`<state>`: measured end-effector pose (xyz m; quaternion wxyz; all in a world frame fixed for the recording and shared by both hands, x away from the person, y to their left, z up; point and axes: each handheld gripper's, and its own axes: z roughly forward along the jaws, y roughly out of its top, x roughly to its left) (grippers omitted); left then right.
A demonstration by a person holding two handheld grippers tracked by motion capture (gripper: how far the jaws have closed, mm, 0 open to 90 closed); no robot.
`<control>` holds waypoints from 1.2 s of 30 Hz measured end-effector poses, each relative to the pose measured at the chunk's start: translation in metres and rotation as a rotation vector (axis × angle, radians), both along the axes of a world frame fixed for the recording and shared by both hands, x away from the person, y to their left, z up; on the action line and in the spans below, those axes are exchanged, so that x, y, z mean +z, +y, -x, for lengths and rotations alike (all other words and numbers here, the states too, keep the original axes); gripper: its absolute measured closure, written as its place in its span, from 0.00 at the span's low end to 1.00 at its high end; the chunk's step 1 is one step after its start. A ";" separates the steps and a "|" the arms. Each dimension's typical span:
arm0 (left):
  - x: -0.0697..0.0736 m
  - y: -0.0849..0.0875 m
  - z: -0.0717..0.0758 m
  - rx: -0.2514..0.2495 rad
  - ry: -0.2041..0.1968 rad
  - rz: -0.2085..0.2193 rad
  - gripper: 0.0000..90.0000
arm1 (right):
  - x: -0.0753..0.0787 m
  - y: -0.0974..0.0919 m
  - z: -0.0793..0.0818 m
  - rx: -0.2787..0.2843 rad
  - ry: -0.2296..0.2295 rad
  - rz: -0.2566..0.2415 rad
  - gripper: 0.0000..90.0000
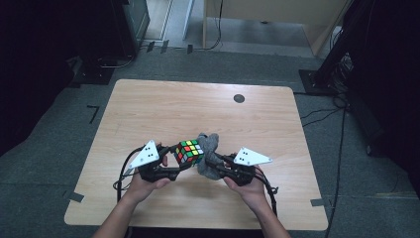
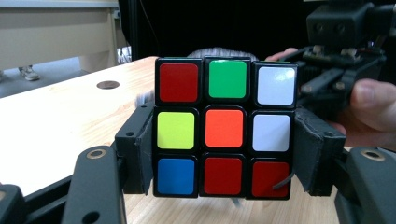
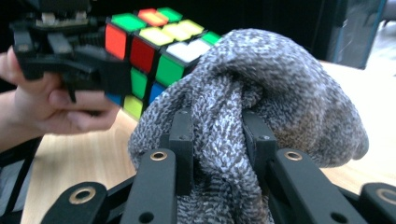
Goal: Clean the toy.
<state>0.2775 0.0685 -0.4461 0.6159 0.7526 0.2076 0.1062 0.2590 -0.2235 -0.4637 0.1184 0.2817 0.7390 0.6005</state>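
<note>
The fingers [image 2: 140,149] of the left gripper [image 2: 223,154] clamp the puzzle cube [image 2: 224,127] by two opposite sides, holding it above the wooden surface [image 1: 198,104]. Pressed against the cube's far side, a grey knitted cloth [image 3: 261,102] is pinched narrowly by the right gripper [image 3: 217,140].

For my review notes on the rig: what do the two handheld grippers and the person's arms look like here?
Both the left gripper and right gripper are black, linkage-style, with brass-coloured pivot rivets and flat black pads. Each carries a pale grey three-cornered plate dotted with small dark marks, and a black cable trails back from each. The forearms are bare; no sleeves or gloves are visible.
</note>
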 end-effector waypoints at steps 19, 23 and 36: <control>-0.014 -0.025 0.008 -0.006 -0.054 -0.183 0.38 | 0.038 0.011 0.020 -0.030 -0.060 -0.101 0.78; -0.013 -0.026 0.010 -0.015 -0.070 -0.198 0.38 | 0.032 0.016 0.017 -0.024 -0.028 -0.079 0.78; -0.011 -0.021 0.007 0.005 -0.071 -0.190 0.38 | 0.022 -0.011 0.002 -0.152 0.064 -0.094 0.79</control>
